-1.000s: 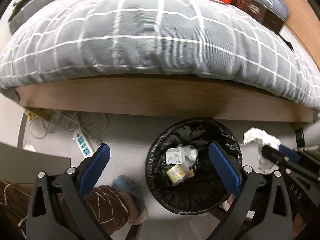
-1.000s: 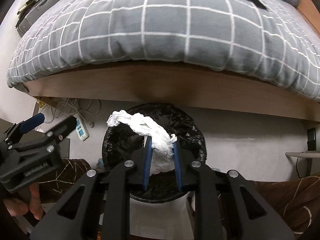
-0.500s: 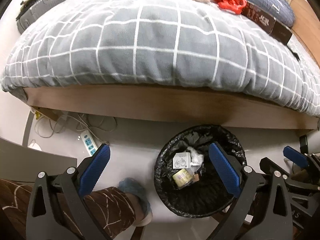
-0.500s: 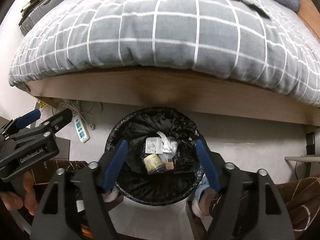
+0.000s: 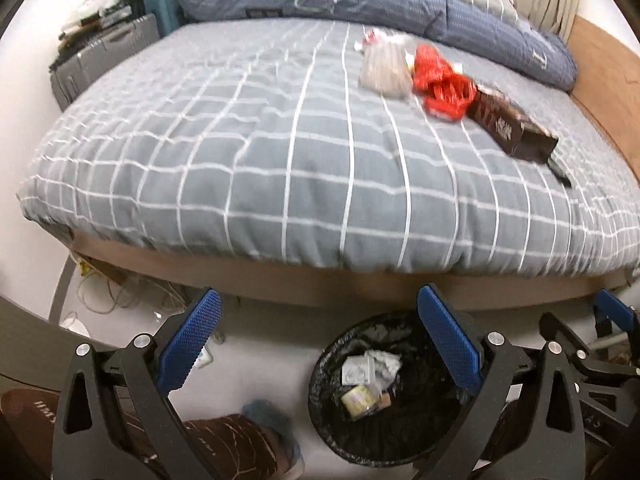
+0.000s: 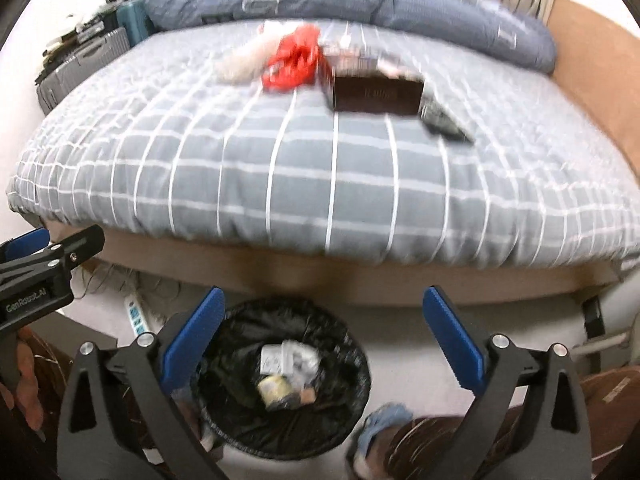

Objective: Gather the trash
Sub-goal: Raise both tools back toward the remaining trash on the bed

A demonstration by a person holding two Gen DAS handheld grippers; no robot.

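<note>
A bin with a black liner (image 5: 420, 420) stands on the floor by the bed and holds a crumpled white tissue (image 5: 386, 362), a white box and a yellow tin (image 5: 358, 400). My left gripper (image 5: 318, 298) hangs open above the bin's left rim with nothing between its fingers. My right gripper (image 6: 325, 294) is over the bin (image 6: 352, 344), its jaws opening wide with nothing between them. On the checked grey bedcover lie a red wrapper (image 5: 440, 84), a beige bag (image 5: 386, 68) and a dark brown box (image 5: 510, 126). The red wrapper (image 6: 294, 60) and brown box (image 6: 378, 94) look blurred in the right wrist view.
A power strip (image 6: 136, 314) and loose cables (image 5: 116, 296) lie under the bed's left corner. Grey cases (image 5: 108, 52) stand far left. A blue duvet (image 5: 400, 4) is bunched at the back, beside a wooden headboard (image 5: 600, 72). A person's brown trouser leg (image 5: 224, 448) is beside the bin.
The right gripper opened and the white tissue it held dropped into the bin. Both grippers rose and tipped upward, bringing the top of the bed and its litter into view.
</note>
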